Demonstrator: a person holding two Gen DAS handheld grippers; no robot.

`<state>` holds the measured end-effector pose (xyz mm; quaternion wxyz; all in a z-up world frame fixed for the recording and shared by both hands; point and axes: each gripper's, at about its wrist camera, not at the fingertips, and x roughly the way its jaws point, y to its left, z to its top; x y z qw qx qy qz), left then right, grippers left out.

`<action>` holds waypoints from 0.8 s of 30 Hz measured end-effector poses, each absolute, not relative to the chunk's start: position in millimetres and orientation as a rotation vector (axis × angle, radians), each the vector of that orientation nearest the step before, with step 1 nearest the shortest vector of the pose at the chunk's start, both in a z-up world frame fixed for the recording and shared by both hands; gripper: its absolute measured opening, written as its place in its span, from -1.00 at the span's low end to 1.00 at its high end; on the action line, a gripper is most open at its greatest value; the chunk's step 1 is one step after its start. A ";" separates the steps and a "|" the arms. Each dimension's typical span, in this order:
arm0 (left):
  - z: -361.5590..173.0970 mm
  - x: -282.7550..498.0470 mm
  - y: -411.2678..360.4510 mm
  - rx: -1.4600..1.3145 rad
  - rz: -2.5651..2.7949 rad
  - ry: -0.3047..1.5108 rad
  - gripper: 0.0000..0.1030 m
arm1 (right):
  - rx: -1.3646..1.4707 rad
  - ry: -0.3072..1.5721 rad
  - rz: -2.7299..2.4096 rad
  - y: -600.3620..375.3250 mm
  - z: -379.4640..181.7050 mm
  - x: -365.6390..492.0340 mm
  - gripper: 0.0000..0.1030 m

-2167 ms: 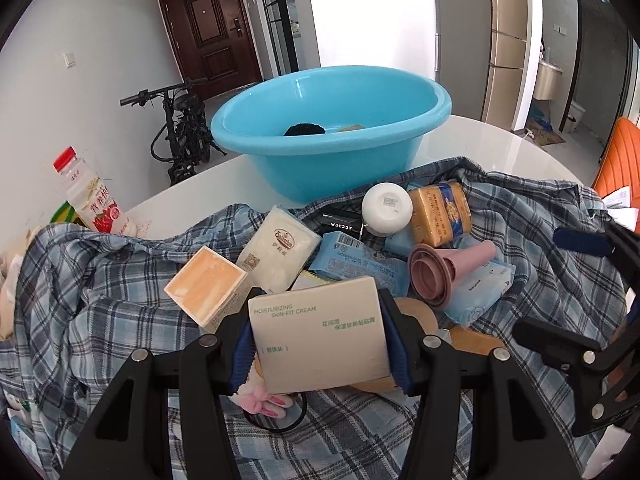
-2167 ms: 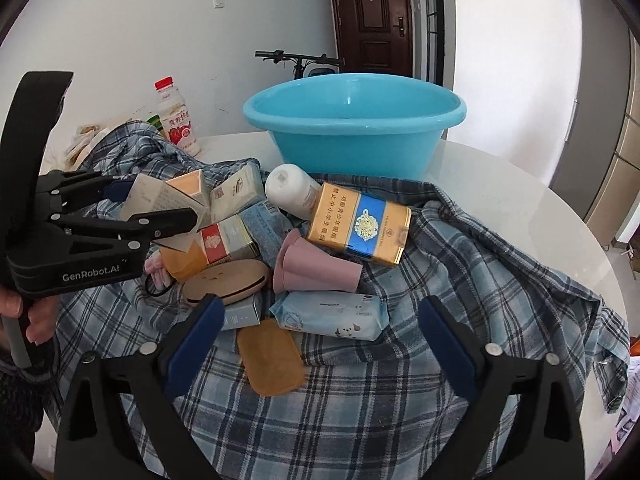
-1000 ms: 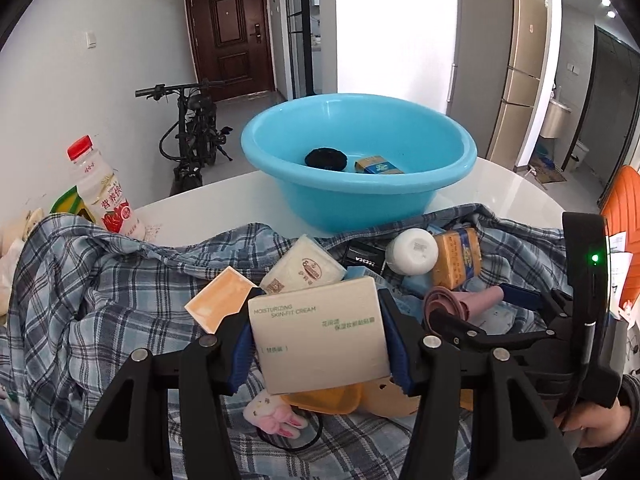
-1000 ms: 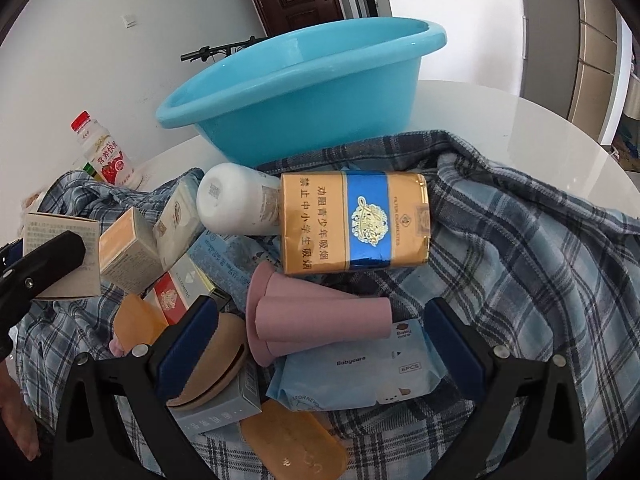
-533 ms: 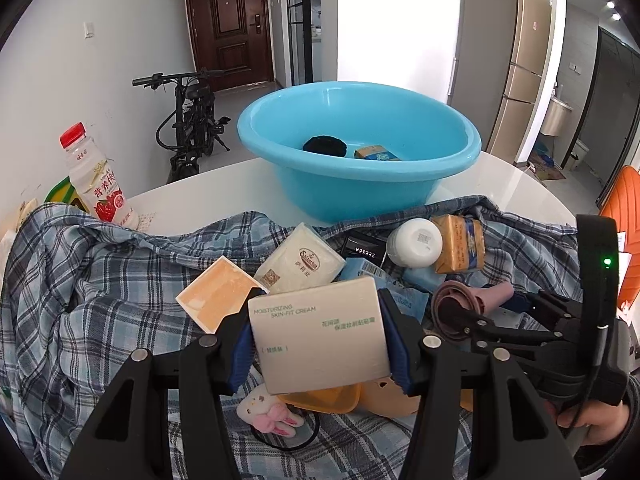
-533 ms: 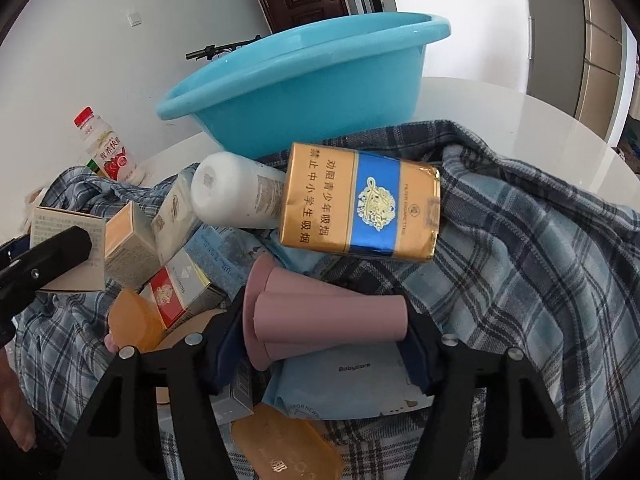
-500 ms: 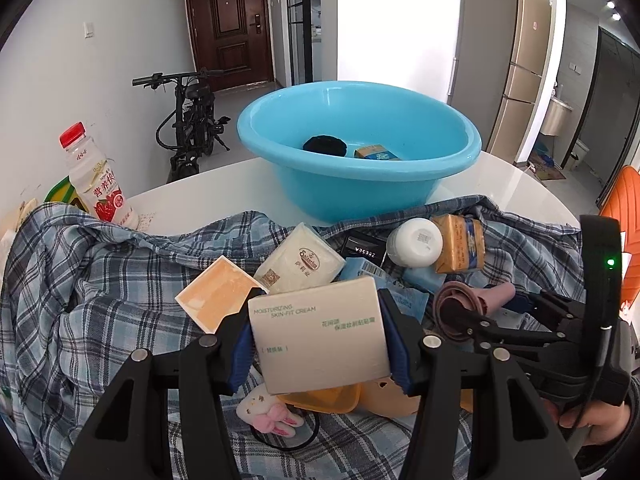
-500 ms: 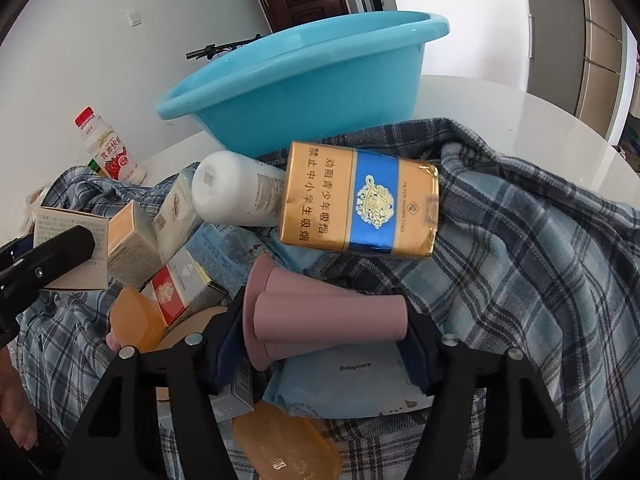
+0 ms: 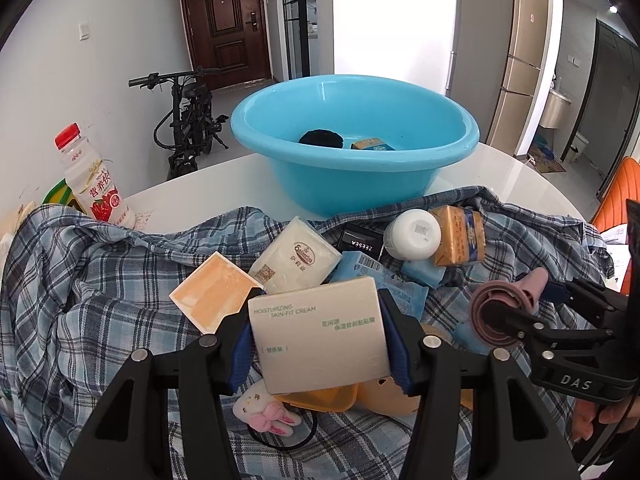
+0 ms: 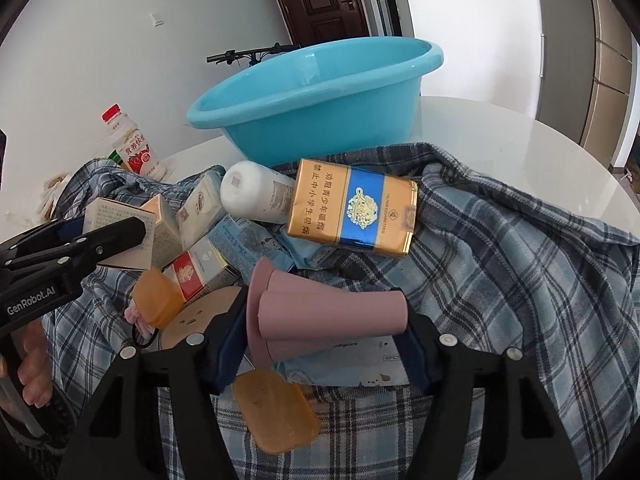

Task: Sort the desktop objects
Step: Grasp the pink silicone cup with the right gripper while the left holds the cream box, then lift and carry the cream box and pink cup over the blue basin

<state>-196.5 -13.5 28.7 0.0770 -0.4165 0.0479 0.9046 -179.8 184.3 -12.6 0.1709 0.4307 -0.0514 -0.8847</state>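
Above the plaid-cloth pile on the table, the stacked pink silicone cups (image 10: pixel 328 312) are now clamped and lifted by the right gripper (image 10: pixel 326 320); the pale rectangular cream box (image 9: pixel 320 338) stays clamped in the left gripper (image 9: pixel 320 340); both judged ready for the blue plastic basin (image 9: pixel 460 120)

Plastic, card and cloth on a polished desk

The basin (image 9: pixel 352 184) was glossy blue plastic; the cream box (image 9: pixel 320 344) was matt card; the shirt (image 10: pixel 520 264) was soft woven plaid cloth; the cigarette carton (image 10: pixel 354 210) was shiny foil-wrapped; the desk (image 10: pixel 500 136) was smooth, glossy white.
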 end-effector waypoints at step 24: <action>54.7 -182.2 11.4 -1.241 2.713 0.186 0.11 | 1.001 0.015 -2.536 194.1 50.9 -151.1 0.24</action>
